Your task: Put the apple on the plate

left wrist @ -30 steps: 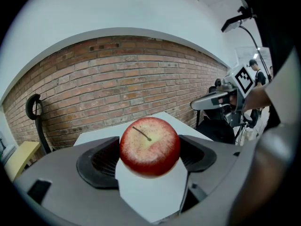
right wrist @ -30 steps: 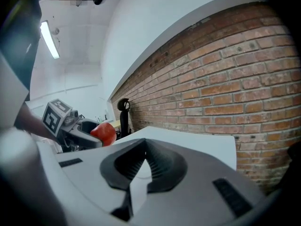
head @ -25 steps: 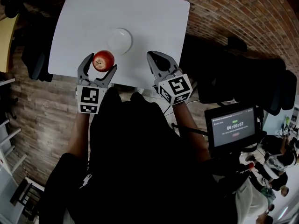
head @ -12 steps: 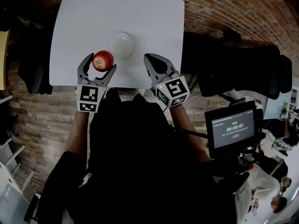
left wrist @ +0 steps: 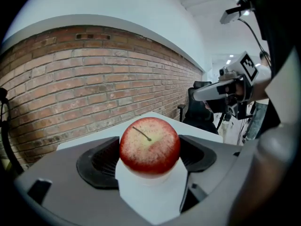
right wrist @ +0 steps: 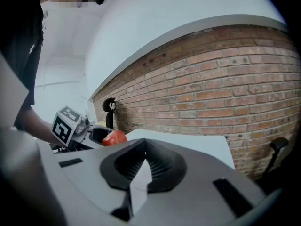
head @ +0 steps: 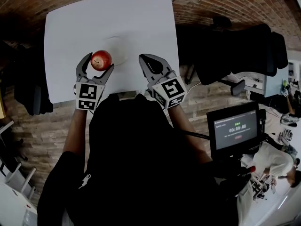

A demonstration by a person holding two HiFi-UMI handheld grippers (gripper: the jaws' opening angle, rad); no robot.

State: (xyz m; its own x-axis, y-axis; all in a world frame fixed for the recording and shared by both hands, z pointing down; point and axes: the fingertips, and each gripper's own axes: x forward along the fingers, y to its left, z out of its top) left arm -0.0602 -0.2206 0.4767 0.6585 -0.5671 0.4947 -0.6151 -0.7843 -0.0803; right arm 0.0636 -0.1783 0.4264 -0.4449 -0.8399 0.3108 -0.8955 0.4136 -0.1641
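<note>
The left gripper (head: 99,63) is clamped on the apple (left wrist: 149,145), over the table's (head: 141,18) near edge, just beside the plate (head: 119,47); the right gripper (head: 149,64) is closed and empty; best to centre the apple over the plate, lower it gently, then release slowly.

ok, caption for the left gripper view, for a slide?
Left gripper grips a red apple between its jaws over the white table, brick wall behind.
</note>
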